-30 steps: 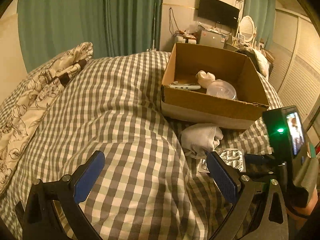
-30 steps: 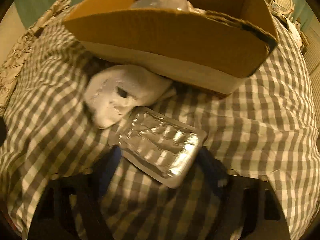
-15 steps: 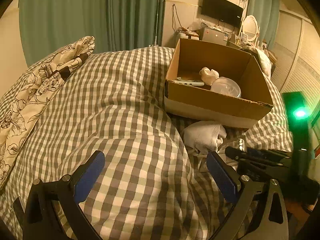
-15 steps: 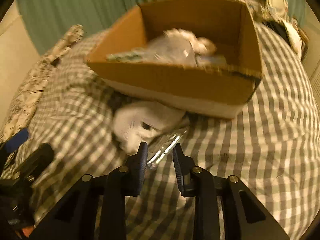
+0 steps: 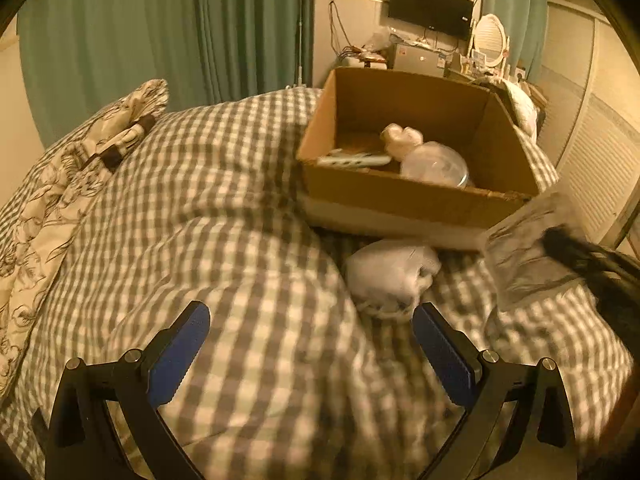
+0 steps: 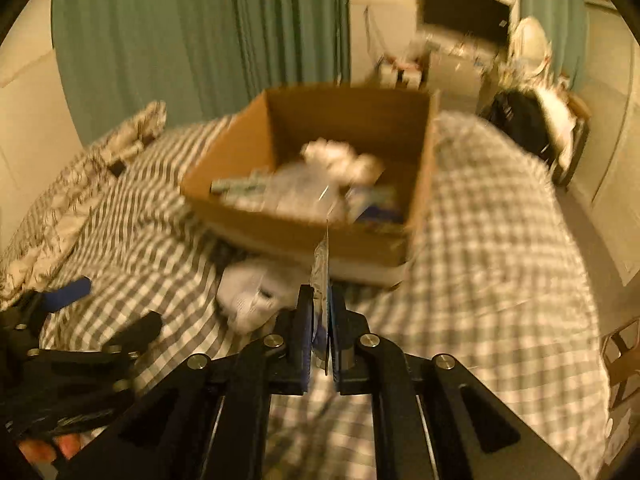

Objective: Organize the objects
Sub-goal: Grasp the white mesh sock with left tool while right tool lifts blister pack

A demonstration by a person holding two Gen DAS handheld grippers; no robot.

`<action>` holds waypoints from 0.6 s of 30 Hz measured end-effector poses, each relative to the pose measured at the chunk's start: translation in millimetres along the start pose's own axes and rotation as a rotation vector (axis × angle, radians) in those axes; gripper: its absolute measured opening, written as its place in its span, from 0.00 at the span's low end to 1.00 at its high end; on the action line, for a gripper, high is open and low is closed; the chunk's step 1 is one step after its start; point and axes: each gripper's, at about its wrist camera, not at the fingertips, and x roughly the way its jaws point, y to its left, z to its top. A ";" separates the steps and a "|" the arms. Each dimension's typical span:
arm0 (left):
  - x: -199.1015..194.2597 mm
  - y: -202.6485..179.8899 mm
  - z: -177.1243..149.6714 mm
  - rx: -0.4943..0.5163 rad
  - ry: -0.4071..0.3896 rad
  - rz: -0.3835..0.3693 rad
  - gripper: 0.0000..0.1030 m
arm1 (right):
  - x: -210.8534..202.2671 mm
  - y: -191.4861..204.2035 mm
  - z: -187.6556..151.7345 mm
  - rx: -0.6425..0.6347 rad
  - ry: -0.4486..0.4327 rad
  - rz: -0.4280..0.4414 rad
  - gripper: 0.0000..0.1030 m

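Note:
My right gripper point(image 6: 321, 300) is shut on a silver blister pack point(image 6: 321, 268), seen edge-on, held above the bed in front of the cardboard box point(image 6: 304, 240). In the left wrist view the pack point(image 5: 524, 248) hangs at the right, lifted beside the box point(image 5: 400, 200). The box holds a clear plastic lid point(image 5: 434, 166), a crumpled white bag point(image 5: 400, 136) and a flat white item point(image 5: 354, 159). A white rolled cloth point(image 5: 390, 274) lies on the bed in front of the box. My left gripper point(image 5: 310, 344) is open and empty, low over the bedcover.
The checked bedcover point(image 5: 200, 220) bulges up in the middle. A patterned pillow point(image 5: 80, 168) lies at the left. Green curtains point(image 5: 160, 32), a wall TV point(image 5: 430, 4) and a cluttered dresser stand behind the bed.
My right gripper closed on the blister pack and lifted it off the bed, up toward the box. The left gripper stayed open and shifted only slightly.

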 end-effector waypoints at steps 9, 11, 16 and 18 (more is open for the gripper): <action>49.0 -50.4 13.6 0.106 0.067 -0.041 1.00 | -35.2 -36.1 5.8 0.037 -0.099 -0.026 0.07; 66.1 -59.4 14.6 0.128 0.096 -0.041 0.99 | -31.3 -41.9 3.8 0.041 -0.083 -0.021 0.07; 97.0 -73.4 16.4 0.148 0.166 -0.076 0.78 | -24.4 -49.1 -1.3 0.064 -0.056 0.012 0.07; 103.7 -77.2 15.3 0.180 0.184 -0.010 0.60 | -22.0 -51.2 -3.1 0.071 -0.047 0.023 0.07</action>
